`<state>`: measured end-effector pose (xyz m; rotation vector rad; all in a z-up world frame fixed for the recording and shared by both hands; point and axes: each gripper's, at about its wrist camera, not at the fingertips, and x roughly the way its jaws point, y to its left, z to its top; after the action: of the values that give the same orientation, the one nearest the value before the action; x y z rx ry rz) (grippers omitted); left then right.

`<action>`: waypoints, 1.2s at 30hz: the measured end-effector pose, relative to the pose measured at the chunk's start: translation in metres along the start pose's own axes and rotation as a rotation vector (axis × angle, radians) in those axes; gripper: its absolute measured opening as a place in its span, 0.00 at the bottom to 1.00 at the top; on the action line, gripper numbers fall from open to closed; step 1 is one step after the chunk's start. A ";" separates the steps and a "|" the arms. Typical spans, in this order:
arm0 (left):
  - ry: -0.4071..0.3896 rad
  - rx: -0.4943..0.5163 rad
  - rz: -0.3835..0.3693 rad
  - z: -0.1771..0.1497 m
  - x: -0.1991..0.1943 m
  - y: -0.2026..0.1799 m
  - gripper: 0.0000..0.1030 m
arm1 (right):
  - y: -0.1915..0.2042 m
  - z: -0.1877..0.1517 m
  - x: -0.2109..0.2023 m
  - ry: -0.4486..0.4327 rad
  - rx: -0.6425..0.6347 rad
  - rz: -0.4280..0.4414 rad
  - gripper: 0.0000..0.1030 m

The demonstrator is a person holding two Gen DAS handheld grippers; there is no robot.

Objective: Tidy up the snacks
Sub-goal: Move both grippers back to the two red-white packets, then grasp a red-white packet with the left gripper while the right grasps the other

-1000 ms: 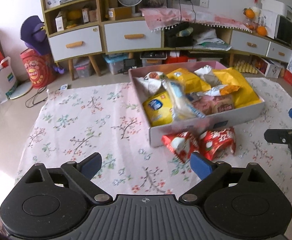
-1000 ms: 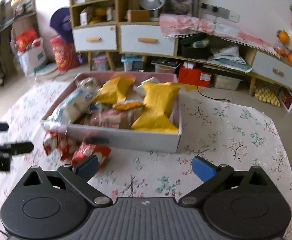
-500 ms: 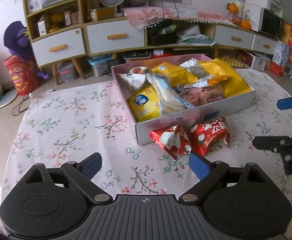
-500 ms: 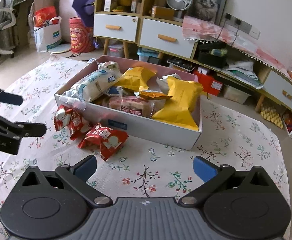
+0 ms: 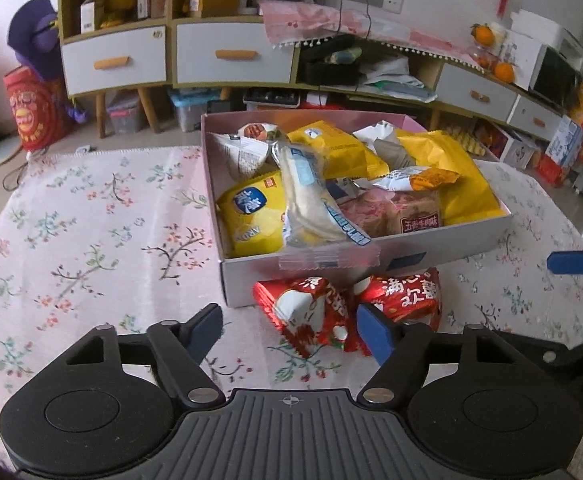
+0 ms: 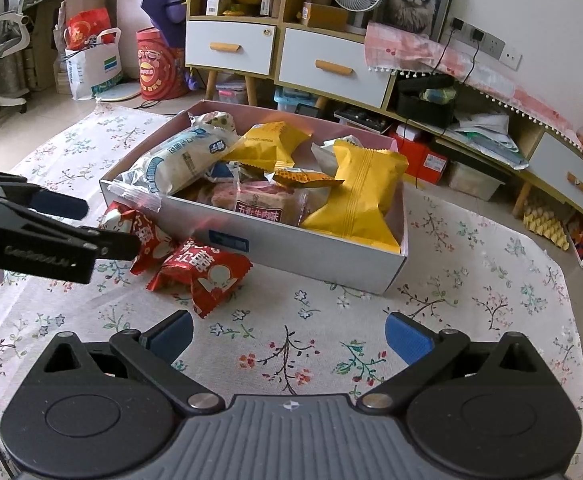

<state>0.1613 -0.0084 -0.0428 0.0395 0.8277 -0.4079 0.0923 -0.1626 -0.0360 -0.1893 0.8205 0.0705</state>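
**Left claw narrowing over red packets at the box's near wall**

The left gripper [image 5: 289, 330], jaws just closing but not yet pressing, straddles the left red snack packet [image 5: 311, 316]; its right finger [image 5: 375, 334] overlaps the second red packet [image 5: 403, 294]. Both packets lie on the floral cloth [image 5: 91, 240], touching the snack box [image 5: 331, 276] along its near wall. The right gripper [image 6: 289, 340] hangs released over bare cloth. Open cloth spreads left of the box.
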 end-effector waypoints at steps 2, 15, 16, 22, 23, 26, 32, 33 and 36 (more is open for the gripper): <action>0.009 -0.016 0.001 0.000 0.004 -0.001 0.55 | -0.001 0.000 0.001 0.001 0.002 0.002 0.83; 0.028 0.064 -0.001 0.001 -0.004 -0.002 0.30 | 0.003 0.000 0.007 -0.011 -0.032 0.033 0.83; 0.033 0.073 -0.002 0.000 -0.006 -0.001 0.30 | 0.004 0.001 0.008 -0.013 -0.036 0.038 0.83; 0.049 0.107 0.005 -0.006 -0.013 0.006 0.30 | 0.008 0.005 0.017 -0.026 -0.045 0.082 0.81; 0.051 0.108 0.004 -0.007 -0.013 0.007 0.30 | 0.008 0.006 0.020 -0.025 -0.050 0.082 0.80; 0.054 0.114 0.003 -0.008 -0.015 0.010 0.30 | 0.009 0.010 0.028 -0.016 -0.032 0.096 0.77; 0.056 0.121 -0.001 -0.010 -0.015 0.012 0.30 | 0.014 0.021 0.039 -0.007 0.056 0.159 0.76; 0.056 0.123 -0.001 -0.010 -0.015 0.012 0.30 | 0.016 0.022 0.041 -0.004 0.064 0.165 0.75; 0.056 0.126 -0.002 -0.011 -0.015 0.012 0.30 | 0.022 0.025 0.046 0.011 0.072 0.172 0.68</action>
<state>0.1490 0.0099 -0.0403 0.1679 0.8568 -0.4627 0.1386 -0.1370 -0.0566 -0.0508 0.8474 0.2011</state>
